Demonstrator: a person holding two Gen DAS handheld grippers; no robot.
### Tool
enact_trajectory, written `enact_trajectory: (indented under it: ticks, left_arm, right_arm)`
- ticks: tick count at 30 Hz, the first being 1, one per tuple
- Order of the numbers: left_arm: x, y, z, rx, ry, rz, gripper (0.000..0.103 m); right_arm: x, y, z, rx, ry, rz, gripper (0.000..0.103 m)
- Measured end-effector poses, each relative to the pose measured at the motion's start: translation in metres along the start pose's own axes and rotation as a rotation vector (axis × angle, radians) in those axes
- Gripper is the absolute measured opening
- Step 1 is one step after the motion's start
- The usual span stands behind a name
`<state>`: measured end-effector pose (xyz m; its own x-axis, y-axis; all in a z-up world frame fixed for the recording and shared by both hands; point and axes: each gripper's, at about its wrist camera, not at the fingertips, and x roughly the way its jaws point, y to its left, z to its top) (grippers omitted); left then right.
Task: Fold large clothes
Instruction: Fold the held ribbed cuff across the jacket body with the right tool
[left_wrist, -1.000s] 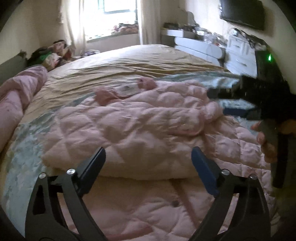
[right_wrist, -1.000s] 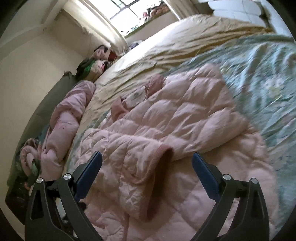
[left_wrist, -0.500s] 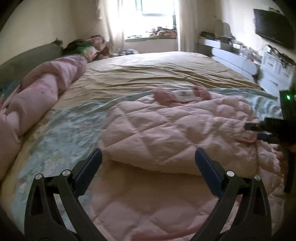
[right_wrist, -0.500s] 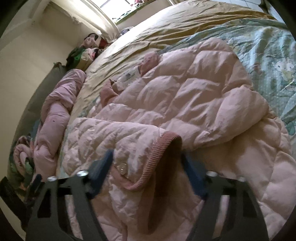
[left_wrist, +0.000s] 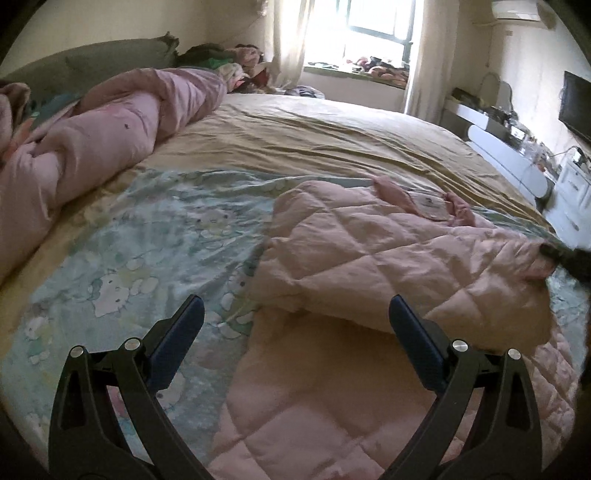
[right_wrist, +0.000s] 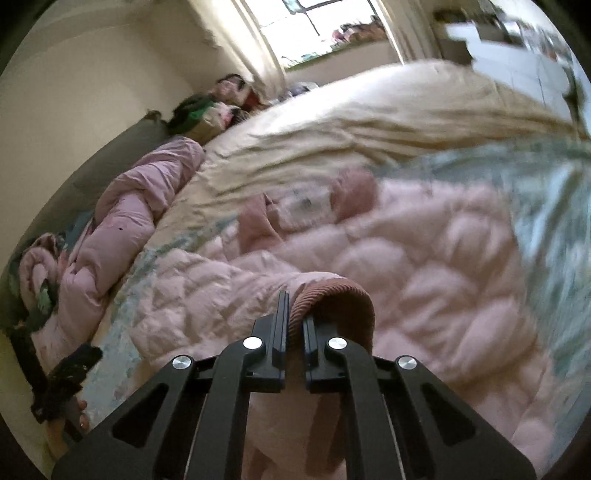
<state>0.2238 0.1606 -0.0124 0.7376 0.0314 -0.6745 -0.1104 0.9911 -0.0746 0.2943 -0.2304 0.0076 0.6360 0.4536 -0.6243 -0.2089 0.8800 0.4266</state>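
A pale pink quilted jacket (left_wrist: 369, 254) (right_wrist: 424, 266) lies spread on the bed, one sleeve folded across its body. My right gripper (right_wrist: 294, 317) is shut on that sleeve's darker ribbed cuff (right_wrist: 332, 299), which sits pinched between the pads. In the left wrist view the right gripper (left_wrist: 554, 254) shows at the right edge, holding the sleeve end. My left gripper (left_wrist: 295, 317) hangs open over the jacket's left edge, nothing between its blue-padded fingers (left_wrist: 181, 332). The left gripper (right_wrist: 70, 373) also appears low at the left of the right wrist view, in a hand.
The bed has a pale blue cartoon-print sheet (left_wrist: 140, 251) near me and a tan sheet (left_wrist: 314, 140) beyond. A bunched pink duvet (left_wrist: 92, 147) lies along the left side. Clothes are piled by the window; white cabinets (left_wrist: 517, 170) stand at the right.
My right gripper went from wide open to shut on the sleeve cuff. My left gripper swung left, so the jacket now sits right of centre, and stayed open.
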Motion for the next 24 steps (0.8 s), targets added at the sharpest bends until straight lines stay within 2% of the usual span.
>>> enact_trajectory:
  ticks: [6, 10, 17, 24]
  left_arm:
    - [0.005, 0.004, 0.011, -0.016, -0.002, -0.014, 0.094]
    - [0.013, -0.008, 0.023, 0.016, 0.007, -0.017, 0.094]
    - [0.033, -0.026, 0.037, 0.057, 0.025, -0.039, 0.094]
    - [0.055, -0.034, 0.042, 0.086, 0.054, -0.079, 0.094]
  right_arm:
    - [-0.023, 0.015, 0.047, -0.122, -0.097, -0.05, 0.005]
    - [-0.024, 0.008, 0.062, -0.133, -0.118, -0.086, 0.005]
    - [-0.017, -0.016, 0.063, -0.097, -0.114, -0.154, 0.005]
    - [-0.004, -0.03, 0.052, -0.085, -0.074, -0.194, 0.005]
